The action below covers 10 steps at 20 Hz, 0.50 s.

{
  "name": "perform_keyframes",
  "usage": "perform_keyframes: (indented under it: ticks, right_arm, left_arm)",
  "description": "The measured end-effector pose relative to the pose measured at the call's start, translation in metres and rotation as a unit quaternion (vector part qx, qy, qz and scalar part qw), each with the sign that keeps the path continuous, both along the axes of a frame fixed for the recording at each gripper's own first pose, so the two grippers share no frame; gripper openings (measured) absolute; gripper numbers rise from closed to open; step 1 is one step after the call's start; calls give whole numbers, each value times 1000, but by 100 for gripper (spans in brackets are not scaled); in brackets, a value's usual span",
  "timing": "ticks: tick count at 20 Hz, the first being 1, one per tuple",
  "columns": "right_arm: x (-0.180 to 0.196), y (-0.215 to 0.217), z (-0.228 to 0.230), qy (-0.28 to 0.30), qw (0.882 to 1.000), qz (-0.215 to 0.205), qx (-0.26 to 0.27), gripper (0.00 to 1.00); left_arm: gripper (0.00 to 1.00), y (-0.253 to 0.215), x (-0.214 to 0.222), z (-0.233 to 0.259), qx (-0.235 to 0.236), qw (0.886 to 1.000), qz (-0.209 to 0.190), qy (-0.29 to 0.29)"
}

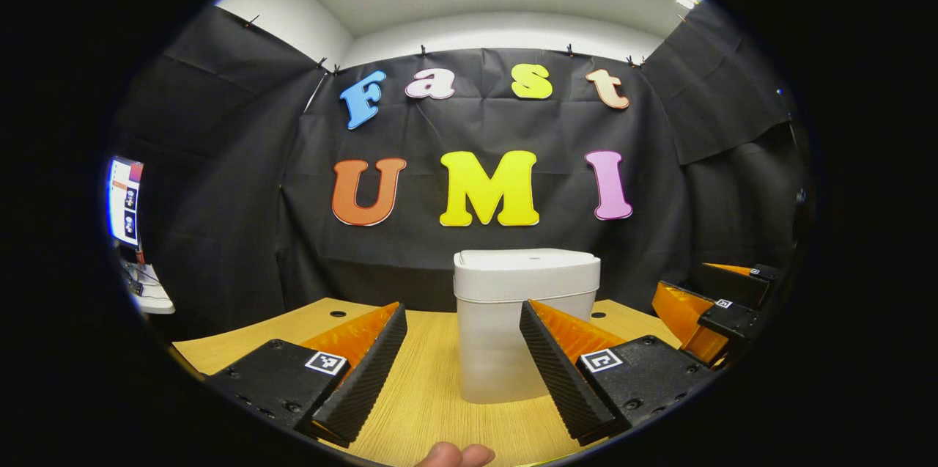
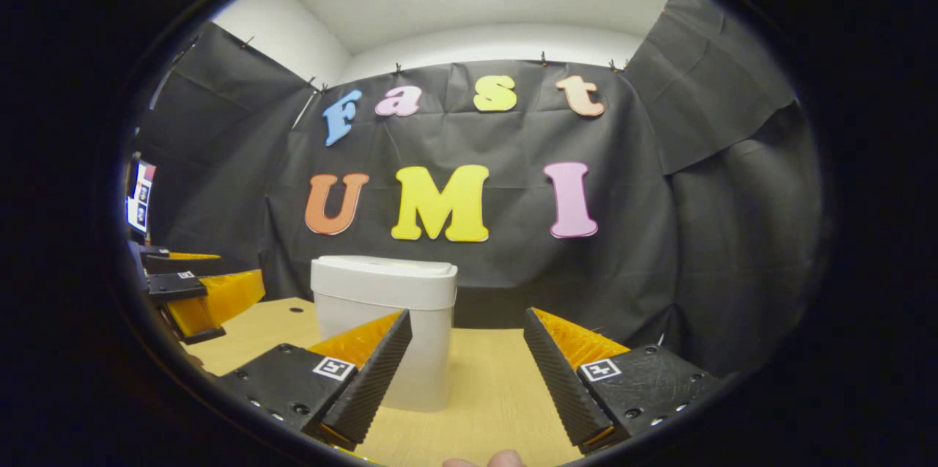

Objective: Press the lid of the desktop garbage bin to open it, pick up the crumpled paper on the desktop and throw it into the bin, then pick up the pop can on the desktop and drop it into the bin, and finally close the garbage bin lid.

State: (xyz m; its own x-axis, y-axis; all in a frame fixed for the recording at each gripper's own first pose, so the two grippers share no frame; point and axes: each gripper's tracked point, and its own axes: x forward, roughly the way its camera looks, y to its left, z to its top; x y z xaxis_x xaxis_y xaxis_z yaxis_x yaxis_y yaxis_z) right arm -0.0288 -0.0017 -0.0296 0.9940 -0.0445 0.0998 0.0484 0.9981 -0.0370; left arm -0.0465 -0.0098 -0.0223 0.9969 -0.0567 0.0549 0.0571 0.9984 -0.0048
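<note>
Straight ahead of the left hand-held gripper (image 1: 463, 350), garbage bin (image 1: 525, 320) stands on the wooden surface (image 1: 432, 394), lid (image 1: 526, 262) closed. Left fingers spread, empty. Right hand-held gripper (image 2: 466, 361) also spread, empty, bin ahead-left of it.

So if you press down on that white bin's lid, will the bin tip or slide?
Probably neither. The bin looks squat, with a broad flat base on the table, so pressing straight down should seat it. It looks like light plastic, so a sideways nudge might slide it on the smooth wood.
</note>
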Motion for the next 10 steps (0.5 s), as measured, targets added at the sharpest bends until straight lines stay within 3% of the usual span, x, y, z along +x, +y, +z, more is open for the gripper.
perform_keyframes:
  ticks: [10]
  right_arm:
    - [4,2,-2,4,1000,3,-1,95]
  left_arm:
    - [100,-3,4,-2,2,1000,-5,4]
